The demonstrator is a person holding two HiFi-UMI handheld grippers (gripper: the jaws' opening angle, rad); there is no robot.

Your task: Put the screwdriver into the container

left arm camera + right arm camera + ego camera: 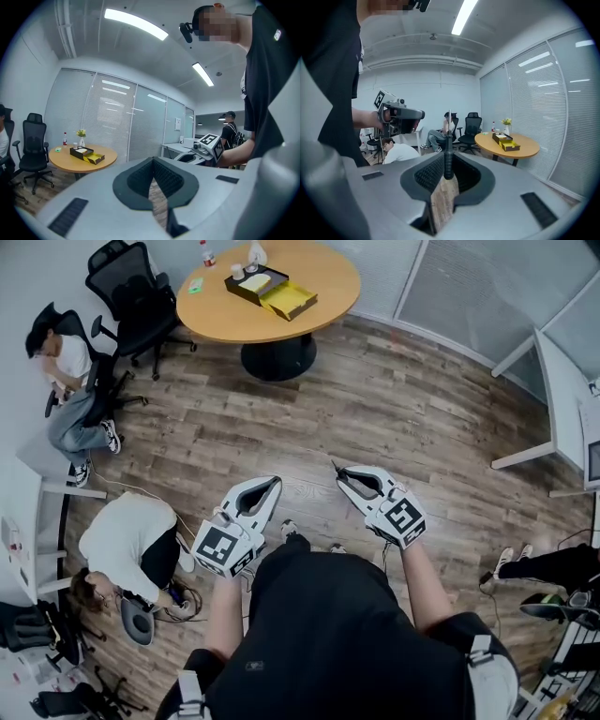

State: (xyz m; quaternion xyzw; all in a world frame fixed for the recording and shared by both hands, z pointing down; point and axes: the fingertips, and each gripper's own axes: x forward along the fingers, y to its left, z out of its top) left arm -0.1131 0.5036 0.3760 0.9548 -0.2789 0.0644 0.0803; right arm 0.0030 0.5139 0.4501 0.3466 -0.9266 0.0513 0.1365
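Observation:
A screwdriver (447, 160) with a dark ribbed handle and a thin metal shaft stands upright between the tips of my right gripper (446, 172), which is shut on it. In the head view its shaft (334, 466) sticks out past the right gripper (351, 480). My left gripper (268, 487) is shut with nothing in it; in the left gripper view its tips (152, 161) meet. The container (270, 292), an open black and yellow box, lies on the round wooden table (319, 310) far ahead. It also shows as the box (87, 154) and the box (506, 140) in the gripper views.
Both grippers hang over wood floor (375, 418), well short of the table. One person (67, 381) sits at the left and another (131, 547) crouches on the floor close to my left gripper. A black office chair (131, 292) stands by the table. White desks (562, 399) line the right.

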